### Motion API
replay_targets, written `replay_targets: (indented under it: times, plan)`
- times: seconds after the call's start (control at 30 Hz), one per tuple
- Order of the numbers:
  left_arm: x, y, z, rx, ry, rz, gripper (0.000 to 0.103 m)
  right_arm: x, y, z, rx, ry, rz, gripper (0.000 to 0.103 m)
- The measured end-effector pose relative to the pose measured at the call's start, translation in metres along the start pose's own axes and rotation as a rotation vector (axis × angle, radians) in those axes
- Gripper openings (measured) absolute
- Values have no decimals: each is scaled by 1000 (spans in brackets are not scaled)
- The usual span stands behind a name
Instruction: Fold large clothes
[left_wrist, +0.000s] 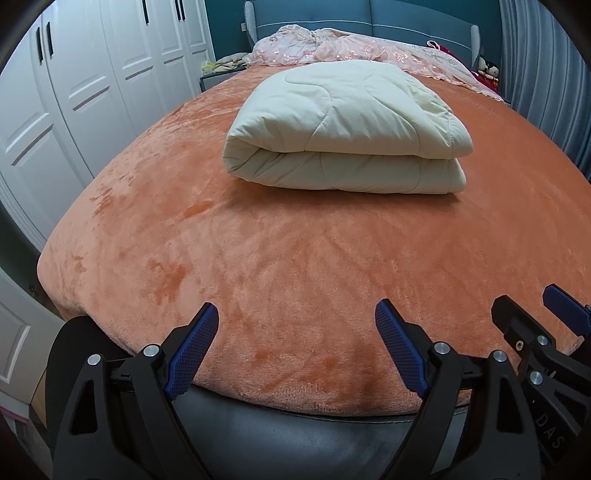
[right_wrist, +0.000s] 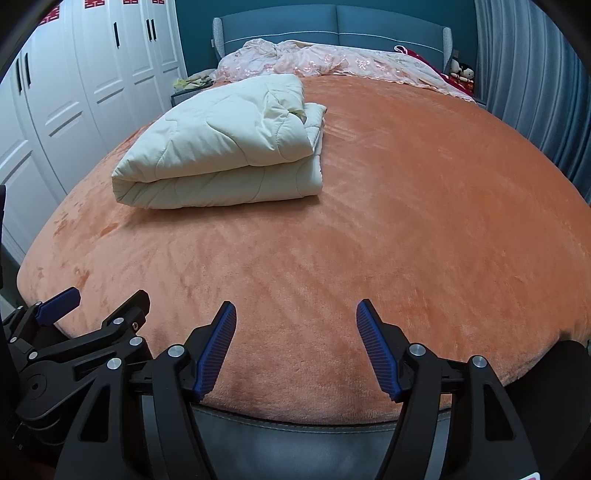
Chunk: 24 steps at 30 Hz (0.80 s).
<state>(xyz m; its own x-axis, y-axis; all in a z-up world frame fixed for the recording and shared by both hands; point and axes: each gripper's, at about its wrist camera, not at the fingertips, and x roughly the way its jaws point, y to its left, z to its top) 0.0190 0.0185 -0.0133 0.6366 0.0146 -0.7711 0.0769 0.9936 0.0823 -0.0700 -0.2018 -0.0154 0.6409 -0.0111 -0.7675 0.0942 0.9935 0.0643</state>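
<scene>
both hand-held grippers' bases cropped; folded quilt (left_wrist: 345, 136) far side hidden

The small dolls (right_wrist: 462, 72) beside the headboard (right_wrist: 332, 22) are too tiny to identify.

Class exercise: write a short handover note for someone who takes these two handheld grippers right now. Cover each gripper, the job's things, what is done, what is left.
Left gripper: open, empty, over the bed's near edge.
Right gripper: open, empty, beside it.
Cream quilted comforter: folded into a thick stack, lying on the orange plush bedspread, out of both grippers' touch.
Done: the comforter looks folded.
Left: possibly squaring its loose far corner; the crumpled pink floral cover by the headboard is unfolded.
</scene>
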Motion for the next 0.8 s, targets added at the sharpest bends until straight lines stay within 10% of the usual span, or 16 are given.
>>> replay_targets:
  times: [0.8]
  plan:
    - [-6, 12, -1, -69, -38, 16, 98, -10, -3, 0, 2, -63, -12, 82]
